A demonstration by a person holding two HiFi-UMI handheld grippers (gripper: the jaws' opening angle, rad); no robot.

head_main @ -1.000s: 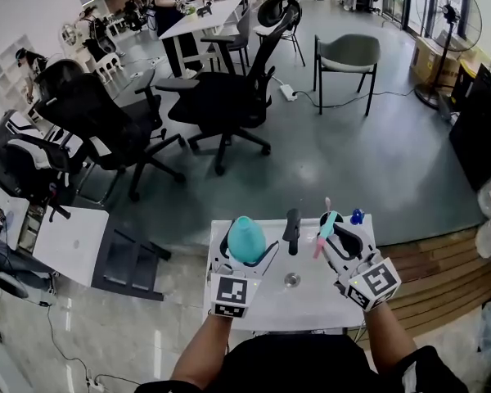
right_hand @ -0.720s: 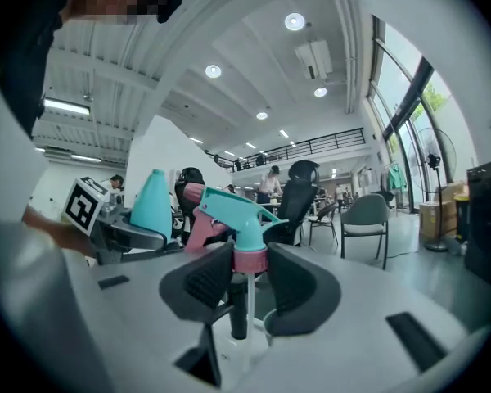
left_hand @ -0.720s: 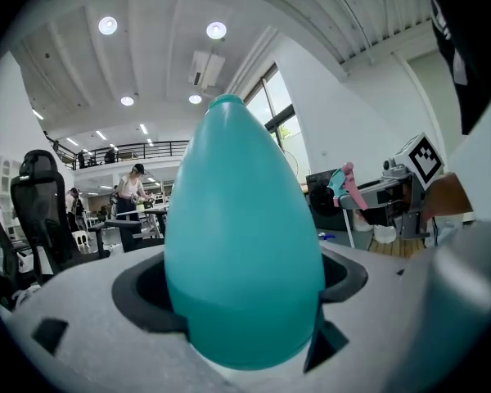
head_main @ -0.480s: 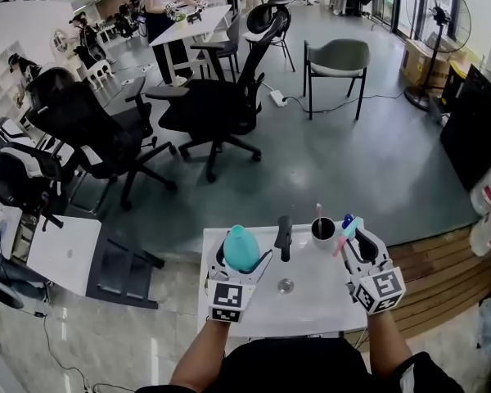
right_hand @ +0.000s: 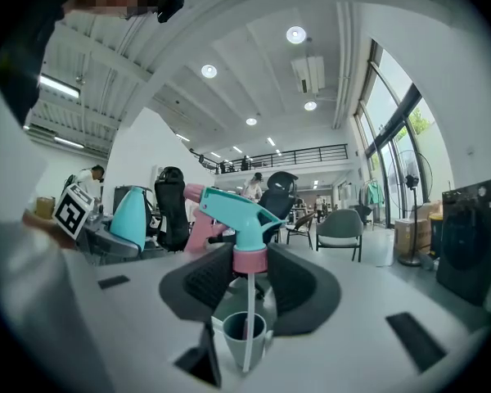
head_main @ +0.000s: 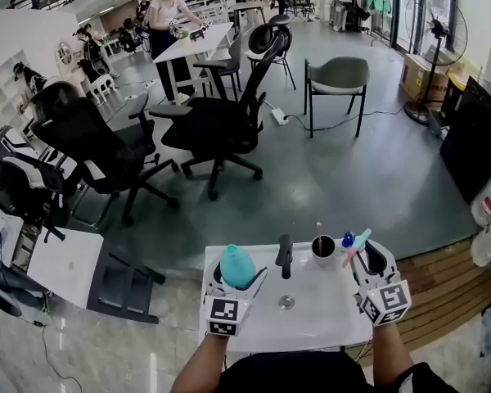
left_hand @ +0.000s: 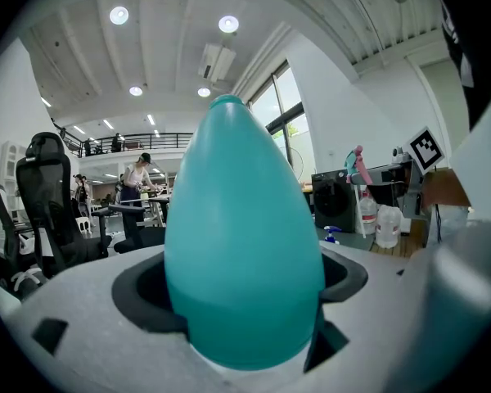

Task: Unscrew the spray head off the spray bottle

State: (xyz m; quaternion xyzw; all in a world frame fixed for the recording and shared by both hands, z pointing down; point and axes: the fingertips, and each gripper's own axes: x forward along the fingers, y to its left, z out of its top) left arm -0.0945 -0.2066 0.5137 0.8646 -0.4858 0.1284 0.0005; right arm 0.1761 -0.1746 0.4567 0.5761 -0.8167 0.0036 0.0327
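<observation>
The teal bottle body (head_main: 236, 265) stands upright between the jaws of my left gripper (head_main: 234, 283), which is shut on it; the bottle (left_hand: 241, 244) fills the left gripper view and its neck is bare. The spray head (head_main: 357, 243), teal with a pink collar and trigger, is apart from the bottle, to the right over the white table (head_main: 319, 318). My right gripper (head_main: 368, 262) is shut on it. In the right gripper view the spray head (right_hand: 233, 218) sits upright between the pads by its collar, and its white dip tube (right_hand: 247, 318) hangs free.
A dark cup (head_main: 323, 249) with a pink stick stands between the two grippers, a small blue object (head_main: 348, 239) beside it. A black handle-like item (head_main: 285, 256) and a metal disc (head_main: 286, 303) lie mid-table. Office chairs (head_main: 217, 113) and people at desks fill the floor beyond.
My right gripper has carried the spray head rightward, from left of the cup to right of it, farther from the bottle. The left gripper has sunk slightly with the bottle.
</observation>
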